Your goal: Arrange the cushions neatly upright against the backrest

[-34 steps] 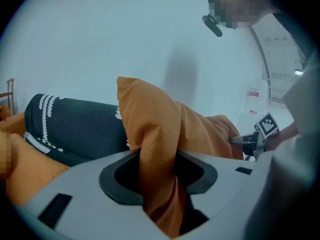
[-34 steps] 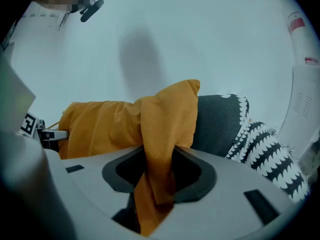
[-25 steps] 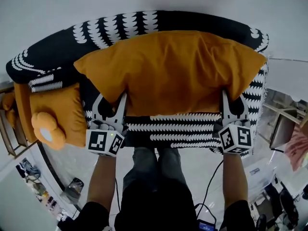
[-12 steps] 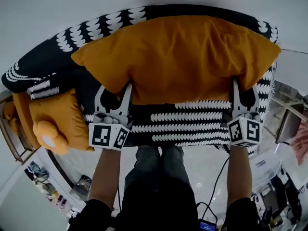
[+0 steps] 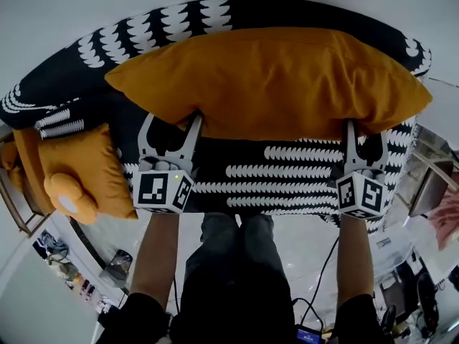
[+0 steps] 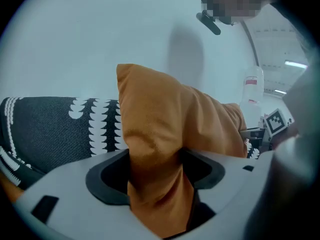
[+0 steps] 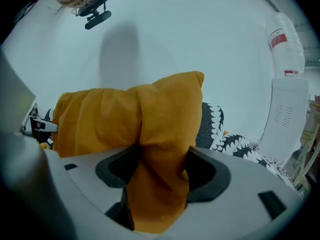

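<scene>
A big orange cushion [image 5: 272,84] stands lengthwise on the black-and-white patterned sofa, leaning on its backrest [image 5: 143,31]. My left gripper [image 5: 171,124] is at the cushion's lower left corner and my right gripper [image 5: 364,136] at its lower right corner. Both pairs of jaws have just been opening. In the left gripper view, a fold of the orange cushion [image 6: 165,134] still lies between the spread jaws of the left gripper [image 6: 155,174]. The right gripper view shows the same: the cushion's [image 7: 150,119] corner hangs loosely in the right gripper [image 7: 157,171].
A smaller orange cushion [image 5: 79,170] with a round plush piece lies at the sofa's left end. The patterned seat [image 5: 287,181] runs in front of the big cushion. The person's legs [image 5: 229,249] stand against the sofa's front edge. Furniture [image 5: 430,185] crowds the right side.
The big cushion has sunk onto the seat and settled against the backrest. Both grippers came down with it, and their jaws now stand wider apart.
</scene>
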The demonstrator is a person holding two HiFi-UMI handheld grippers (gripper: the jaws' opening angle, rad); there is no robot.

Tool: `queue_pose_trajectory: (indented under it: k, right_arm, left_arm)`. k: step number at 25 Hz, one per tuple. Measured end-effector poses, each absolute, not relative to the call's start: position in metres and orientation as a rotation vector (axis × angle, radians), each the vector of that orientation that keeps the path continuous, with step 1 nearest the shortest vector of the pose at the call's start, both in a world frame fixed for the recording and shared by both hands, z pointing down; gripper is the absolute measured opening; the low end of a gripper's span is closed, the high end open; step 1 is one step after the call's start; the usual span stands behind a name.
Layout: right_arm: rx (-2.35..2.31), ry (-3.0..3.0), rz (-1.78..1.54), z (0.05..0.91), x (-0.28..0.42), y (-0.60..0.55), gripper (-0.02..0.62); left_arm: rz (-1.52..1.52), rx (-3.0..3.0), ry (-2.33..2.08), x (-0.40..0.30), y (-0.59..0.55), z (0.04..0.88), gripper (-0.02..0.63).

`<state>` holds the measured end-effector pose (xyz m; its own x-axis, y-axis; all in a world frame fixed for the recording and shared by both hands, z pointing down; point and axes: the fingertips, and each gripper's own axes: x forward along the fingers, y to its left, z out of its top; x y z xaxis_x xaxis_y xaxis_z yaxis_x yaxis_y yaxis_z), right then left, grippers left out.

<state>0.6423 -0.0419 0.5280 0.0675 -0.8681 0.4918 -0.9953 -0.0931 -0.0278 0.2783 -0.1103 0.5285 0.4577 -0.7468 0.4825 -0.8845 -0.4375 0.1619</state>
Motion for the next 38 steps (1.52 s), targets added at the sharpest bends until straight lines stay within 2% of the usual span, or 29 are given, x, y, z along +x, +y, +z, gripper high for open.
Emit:
queue_pose_trajectory:
  k: [9, 16, 30, 38]
  right_arm:
    - [2.083, -1.792, 0.555, 0.515, 0.655, -0.023, 0.321]
    - [2.074, -1.867, 0.533, 0.446, 0.635, 0.008, 0.324]
    - [1.782, -2.366, 0.399, 0.272, 0.503, -0.014, 0.293]
    - [1.536, -2.585, 0.404, 0.253, 0.385, -0.018, 0.279]
  left_arm:
    - [0.488, 2.285, -1.415, 0.271, -0.094, 0.520, 0.350]
    - [0.425, 2.301, -1.426, 0.267, -0.062, 0.453, 0.349]
    - [0.258, 2.300, -1.575, 0.234, -0.006, 0.268, 0.327]
    - [0.232, 2.189, -1.799, 0.149, 0.050, 0.232, 0.324]
